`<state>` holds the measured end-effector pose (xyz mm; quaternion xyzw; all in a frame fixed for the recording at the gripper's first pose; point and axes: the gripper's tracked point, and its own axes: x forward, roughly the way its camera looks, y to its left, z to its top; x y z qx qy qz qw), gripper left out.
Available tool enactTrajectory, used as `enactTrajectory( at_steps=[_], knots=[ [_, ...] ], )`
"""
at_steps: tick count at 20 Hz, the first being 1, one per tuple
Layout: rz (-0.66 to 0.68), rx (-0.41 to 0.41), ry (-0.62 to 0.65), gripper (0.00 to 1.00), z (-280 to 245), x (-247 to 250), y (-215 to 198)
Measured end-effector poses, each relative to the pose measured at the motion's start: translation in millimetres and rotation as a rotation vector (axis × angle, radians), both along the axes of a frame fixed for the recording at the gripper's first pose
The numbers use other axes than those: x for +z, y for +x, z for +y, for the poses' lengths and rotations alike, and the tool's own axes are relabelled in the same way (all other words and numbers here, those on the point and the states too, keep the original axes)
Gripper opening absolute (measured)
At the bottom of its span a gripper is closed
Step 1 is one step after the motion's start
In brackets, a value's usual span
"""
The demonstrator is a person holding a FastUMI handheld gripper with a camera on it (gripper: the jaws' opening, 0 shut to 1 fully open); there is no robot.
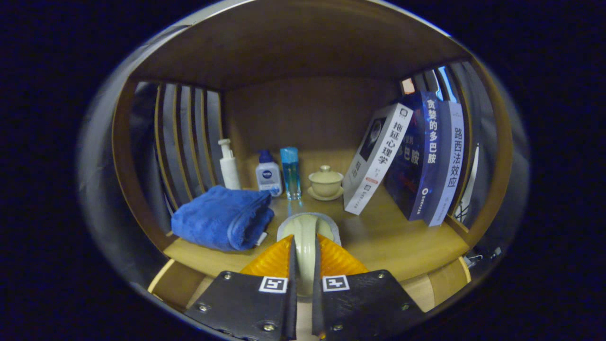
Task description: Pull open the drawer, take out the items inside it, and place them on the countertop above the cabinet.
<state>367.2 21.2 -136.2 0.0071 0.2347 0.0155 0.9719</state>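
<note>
My gripper (305,242) is shut on a pale cream ceramic piece (305,227), held edge-on between both fingers, its rounded grey-rimmed end sticking out past the fingertips. It hangs over the front middle of the wooden countertop (393,241); I cannot tell whether it touches the wood. Below the countertop's front edge, a light wooden edge of the drawer (173,282) shows on the left; its inside is hidden by the fingers.
A folded blue towel (220,218) lies just left of the fingers. Along the back stand a white pump bottle (229,166), a small blue-capped bottle (268,176), a tall blue bottle (290,171) and a lidded cream tea bowl (325,182). Leaning books (412,161) stand at the right.
</note>
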Motion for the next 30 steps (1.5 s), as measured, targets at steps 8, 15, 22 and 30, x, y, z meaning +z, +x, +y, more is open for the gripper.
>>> enactTrajectory(
  at_steps=[8, 15, 22, 30],
  knots=[
    [0.024, -0.039, 0.011, 0.13, -7.8, -14.1, 21.5],
    [-0.012, -0.046, -0.008, 0.17, -10.9, -18.5, 37.8],
    [-0.016, -0.063, -0.005, 0.31, -16.2, -32.5, 36.9],
    [-0.105, -0.091, 0.012, 0.66, -21.1, -11.8, 48.5]
  ],
)
